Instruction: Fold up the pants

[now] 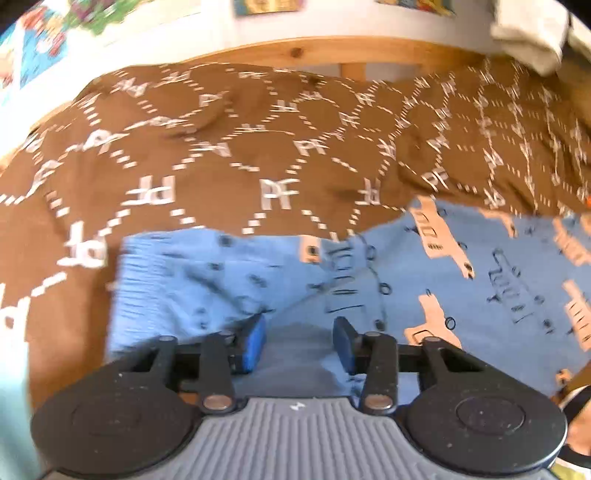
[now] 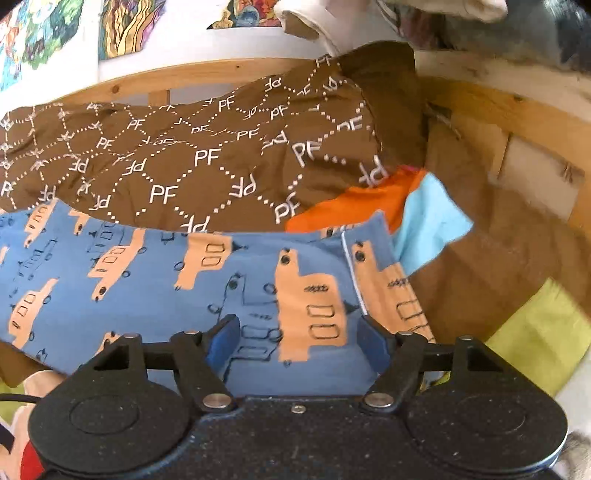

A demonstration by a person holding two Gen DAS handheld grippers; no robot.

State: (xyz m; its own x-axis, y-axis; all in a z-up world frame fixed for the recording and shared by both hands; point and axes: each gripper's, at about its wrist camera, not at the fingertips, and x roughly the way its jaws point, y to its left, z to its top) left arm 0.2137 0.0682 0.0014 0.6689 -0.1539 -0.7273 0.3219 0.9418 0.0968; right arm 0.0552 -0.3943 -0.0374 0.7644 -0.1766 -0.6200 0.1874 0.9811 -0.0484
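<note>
The pants point(image 1: 424, 280) are blue with peach truck prints and lie flat across a brown blanket. In the left wrist view their ribbed waistband point(image 1: 147, 291) is at the left. My left gripper point(image 1: 299, 341) sits low over the cloth just right of that waistband. Its blue pads point(image 1: 255, 338) stand apart, with flat fabric showing between them and no pinch visible. In the right wrist view the pants point(image 2: 147, 280) stretch leftward and the leg hem point(image 2: 369, 254) is at the right. My right gripper point(image 2: 297, 341) stands open wide above the leg near the hem, gripping nothing.
The brown blanket point(image 1: 221, 155) with white "PF" lettering covers the bed inside a wooden frame point(image 2: 517, 110). An orange and light-blue cloth point(image 2: 406, 210) lies beside the hem, and a yellow-green cloth point(image 2: 539, 332) at the right. Pale clothes point(image 1: 528, 33) are heaped at the back.
</note>
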